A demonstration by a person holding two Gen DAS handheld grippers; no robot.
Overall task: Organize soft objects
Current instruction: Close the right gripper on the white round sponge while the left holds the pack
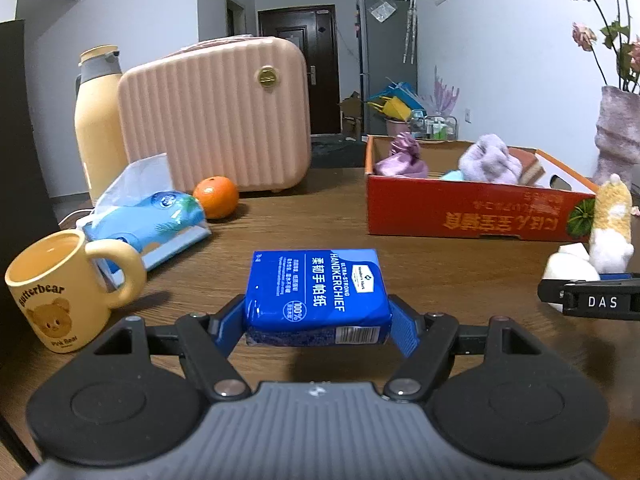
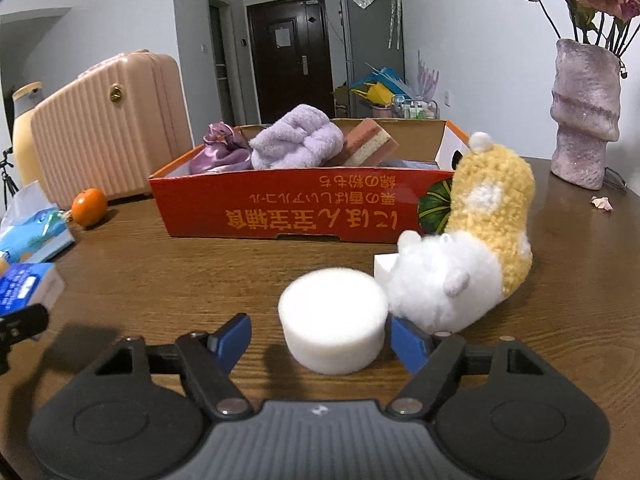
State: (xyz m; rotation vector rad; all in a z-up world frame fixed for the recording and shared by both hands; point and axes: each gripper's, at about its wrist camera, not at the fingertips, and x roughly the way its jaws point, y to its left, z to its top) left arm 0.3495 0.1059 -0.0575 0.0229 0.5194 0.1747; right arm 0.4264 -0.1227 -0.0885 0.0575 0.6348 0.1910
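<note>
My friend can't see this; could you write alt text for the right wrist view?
Blue-tipped tongs straddle a white foam disc on a wooden table. A yellow-and-white plush lies beside it, before a red box of soft things.

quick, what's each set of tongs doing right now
left tongs: shut on the blue handkerchief pack.
right tongs: open around the white foam puck, left pad clear of it.

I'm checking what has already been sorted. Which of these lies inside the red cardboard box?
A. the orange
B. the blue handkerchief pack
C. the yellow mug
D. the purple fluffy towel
D: the purple fluffy towel rests inside the red cardboard box, beside a layered sponge and a purple satin pouch.
</note>
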